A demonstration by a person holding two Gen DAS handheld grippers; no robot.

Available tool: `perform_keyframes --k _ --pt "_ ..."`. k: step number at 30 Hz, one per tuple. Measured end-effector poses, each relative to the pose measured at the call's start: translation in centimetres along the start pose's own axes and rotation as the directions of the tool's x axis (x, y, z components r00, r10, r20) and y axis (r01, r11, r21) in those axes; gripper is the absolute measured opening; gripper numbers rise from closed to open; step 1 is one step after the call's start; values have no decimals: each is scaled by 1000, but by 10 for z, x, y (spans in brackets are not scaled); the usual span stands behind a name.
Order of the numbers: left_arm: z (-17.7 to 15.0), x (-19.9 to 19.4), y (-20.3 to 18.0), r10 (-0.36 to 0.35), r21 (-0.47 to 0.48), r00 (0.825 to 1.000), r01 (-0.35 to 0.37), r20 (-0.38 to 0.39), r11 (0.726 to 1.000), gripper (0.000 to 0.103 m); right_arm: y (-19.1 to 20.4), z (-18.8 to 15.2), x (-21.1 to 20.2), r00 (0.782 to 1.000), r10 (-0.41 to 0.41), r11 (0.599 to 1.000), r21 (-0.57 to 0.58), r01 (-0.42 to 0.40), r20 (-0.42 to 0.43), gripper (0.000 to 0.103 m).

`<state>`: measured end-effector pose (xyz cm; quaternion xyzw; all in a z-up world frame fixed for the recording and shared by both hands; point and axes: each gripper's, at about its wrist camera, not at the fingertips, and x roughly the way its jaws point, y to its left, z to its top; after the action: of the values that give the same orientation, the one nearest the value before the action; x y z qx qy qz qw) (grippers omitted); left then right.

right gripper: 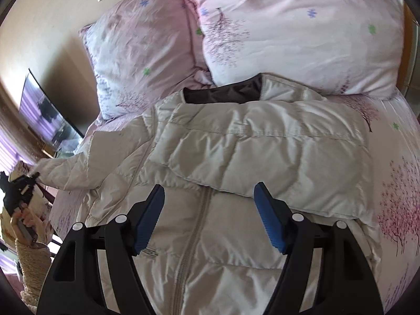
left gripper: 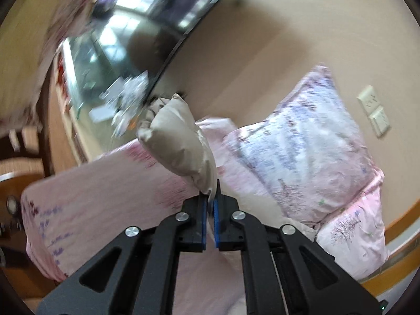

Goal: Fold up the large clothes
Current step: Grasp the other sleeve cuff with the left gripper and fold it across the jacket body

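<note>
The left gripper point(left gripper: 210, 204) pinches the cream quilted puffer jacket's point(right gripper: 236, 157) sleeve point(left gripper: 178, 144); the right gripper point(right gripper: 210, 215) hovers wide-open above the jacket's zipper point(right gripper: 194, 236).

We can read no words, brands or numbers anywhere: not on the jacket point(right gripper: 236, 157), the pillows point(right gripper: 302, 31), the wall switches point(left gripper: 374, 110) or the blurred screen point(right gripper: 50, 115).

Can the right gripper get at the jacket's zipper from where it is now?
Probably yes. The right gripper is open just above the jacket, and the zipper lies uncovered between its fingers. The left gripper, shut on the sleeve, is far aside.
</note>
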<state>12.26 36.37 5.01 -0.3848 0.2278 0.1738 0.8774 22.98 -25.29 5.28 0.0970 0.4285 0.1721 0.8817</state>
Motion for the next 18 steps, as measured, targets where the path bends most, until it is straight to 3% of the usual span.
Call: perform_keyframes --k 5,9,13,18 --pt "-1 -11 -77 -97 169 995 91 28 981 5 -18 -1 -9 1000 -8 999 36 7 23 72" --pt "-25 -8 -149 -217 315 976 215 -28 924 5 -30 -2 -16 999 -14 998 61 11 38 72" --pt "-67 6 -215 -327 414 933 360 -150 836 5 -40 -3 -23 998 -24 997 79 20 51 72" --pt "-135 28 -287 -395 479 852 521 -343 706 5 -57 -3 -30 996 -46 992 120 37 72 72"
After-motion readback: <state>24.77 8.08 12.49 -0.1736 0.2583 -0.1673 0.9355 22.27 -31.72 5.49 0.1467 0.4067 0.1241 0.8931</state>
